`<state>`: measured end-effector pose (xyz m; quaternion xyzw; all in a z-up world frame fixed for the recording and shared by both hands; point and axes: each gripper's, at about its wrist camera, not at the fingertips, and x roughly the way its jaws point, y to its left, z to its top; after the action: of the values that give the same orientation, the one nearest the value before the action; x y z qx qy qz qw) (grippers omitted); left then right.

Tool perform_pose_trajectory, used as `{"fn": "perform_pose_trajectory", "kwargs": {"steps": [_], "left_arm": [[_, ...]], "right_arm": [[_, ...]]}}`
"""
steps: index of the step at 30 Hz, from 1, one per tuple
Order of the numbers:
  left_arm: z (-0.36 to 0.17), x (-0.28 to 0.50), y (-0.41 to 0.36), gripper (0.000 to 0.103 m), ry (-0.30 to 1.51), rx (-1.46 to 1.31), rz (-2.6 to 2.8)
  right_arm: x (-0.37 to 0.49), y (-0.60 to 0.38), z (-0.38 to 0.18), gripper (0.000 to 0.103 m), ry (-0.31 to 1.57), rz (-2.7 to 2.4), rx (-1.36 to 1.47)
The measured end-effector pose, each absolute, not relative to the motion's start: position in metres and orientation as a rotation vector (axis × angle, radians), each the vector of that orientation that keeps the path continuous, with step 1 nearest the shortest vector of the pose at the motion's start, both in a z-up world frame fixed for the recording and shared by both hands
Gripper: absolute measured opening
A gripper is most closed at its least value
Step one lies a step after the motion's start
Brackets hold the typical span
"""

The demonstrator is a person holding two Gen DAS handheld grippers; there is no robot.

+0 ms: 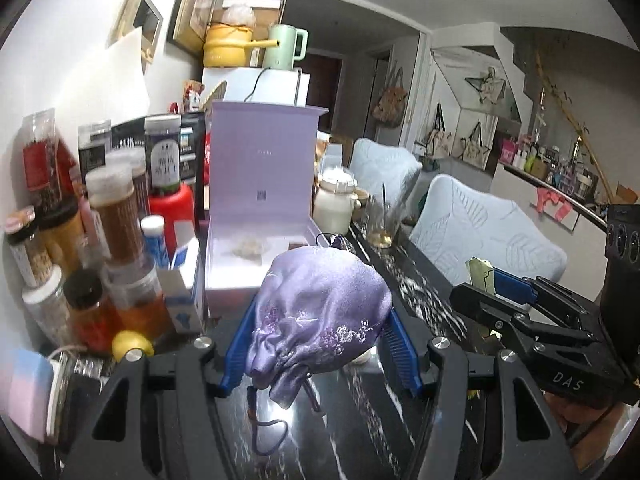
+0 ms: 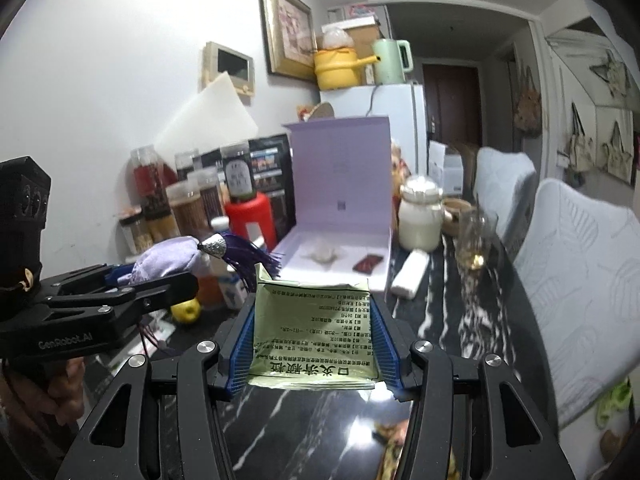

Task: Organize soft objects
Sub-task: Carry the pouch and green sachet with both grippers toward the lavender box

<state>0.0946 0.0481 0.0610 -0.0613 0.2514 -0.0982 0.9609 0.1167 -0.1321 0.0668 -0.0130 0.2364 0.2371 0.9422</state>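
Note:
My left gripper [image 1: 320, 340] is shut on a lilac embroidered satin pouch [image 1: 320, 312], held above the dark marble table; its cord dangles below. From the right wrist view the same pouch [image 2: 168, 260] shows at the left with a silver cap and purple tassel [image 2: 248, 258]. My right gripper [image 2: 314, 344] is shut on a pale green printed sachet [image 2: 312, 332], its blue pads pressing both side edges. The sachet's tip [image 1: 480, 274] peeks out of the right gripper [image 1: 486, 280] at the right of the left wrist view. An open lilac gift box [image 1: 256, 256] lies just beyond, lid upright.
Jars, bottles and a red canister [image 1: 172, 208] crowd the table's left side, with a yellow fruit [image 1: 132, 346] near them. A white jar [image 2: 420, 216] and a glass [image 2: 476, 240] stand right of the box. Pale blue chairs [image 2: 580, 280] line the table's right edge.

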Motion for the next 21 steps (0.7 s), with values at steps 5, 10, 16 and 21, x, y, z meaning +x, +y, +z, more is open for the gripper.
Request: {"fn": "perform_pose_trajectory", "kwargs": {"steps": [5, 10, 16, 21], "left_arm": [[0.074, 0.117, 0.052, 0.060, 0.470, -0.122, -0.189], [0.087, 0.148, 0.055, 0.060, 0.436, -0.109, -0.176], [0.096, 0.189, 0.062, 0.060, 0.413, -0.118, -0.178], [0.099, 0.228, 0.068, 0.060, 0.414, -0.124, -0.174]], "right_arm": [[0.135, -0.131, 0.082, 0.052, 0.438, 0.495, -0.039], [0.162, -0.124, 0.094, 0.053, 0.408, 0.513, -0.041], [0.201, -0.115, 0.104, 0.053, 0.386, 0.513, -0.051], [0.237, -0.107, 0.114, 0.053, 0.364, 0.511, -0.063]]}}
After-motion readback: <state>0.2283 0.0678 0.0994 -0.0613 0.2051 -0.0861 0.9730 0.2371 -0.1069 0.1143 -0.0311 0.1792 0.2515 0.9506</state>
